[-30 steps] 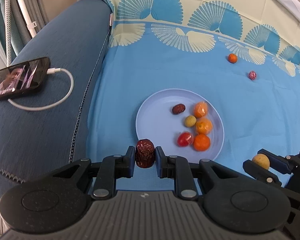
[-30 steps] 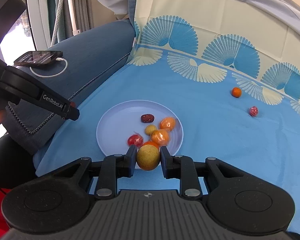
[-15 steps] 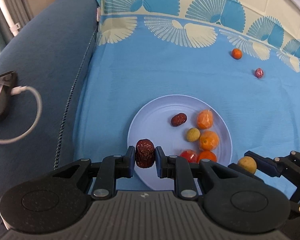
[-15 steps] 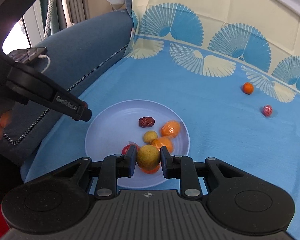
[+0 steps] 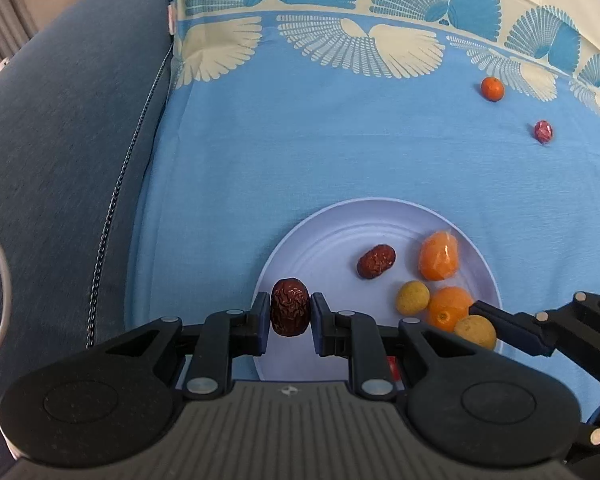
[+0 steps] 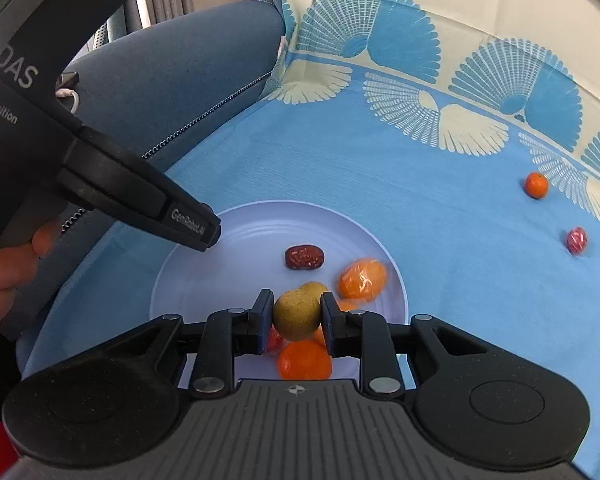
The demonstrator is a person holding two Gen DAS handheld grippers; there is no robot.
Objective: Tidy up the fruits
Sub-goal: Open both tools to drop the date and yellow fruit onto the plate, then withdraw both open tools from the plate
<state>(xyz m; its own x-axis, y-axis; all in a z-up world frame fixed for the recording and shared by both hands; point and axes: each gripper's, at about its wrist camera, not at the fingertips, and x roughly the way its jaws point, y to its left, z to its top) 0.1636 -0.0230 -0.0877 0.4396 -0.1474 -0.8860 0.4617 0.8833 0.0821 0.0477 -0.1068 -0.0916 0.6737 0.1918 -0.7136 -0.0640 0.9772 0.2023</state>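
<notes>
The left gripper (image 5: 290, 318) clamps a date (image 5: 290, 306) over the plate (image 5: 320, 232) near rim; the right gripper (image 6: 296, 318) clamps a yellow fruit (image 6: 296, 314) above the piled fruits.

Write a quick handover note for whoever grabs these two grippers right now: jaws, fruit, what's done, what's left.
Left gripper: jaws shut on a wrinkled red date, held over the plate's near-left rim.
Right gripper: jaws shut on a yellow-green round fruit, above the plate's near side.
Done: a second date, wrapped orange, another yellow-green fruit, bare orange and a red fruit lie on the plate.
Left: release both held fruits onto the plate, then fetch the small orange and red wrapped fruit from the far-right cloth.
</notes>
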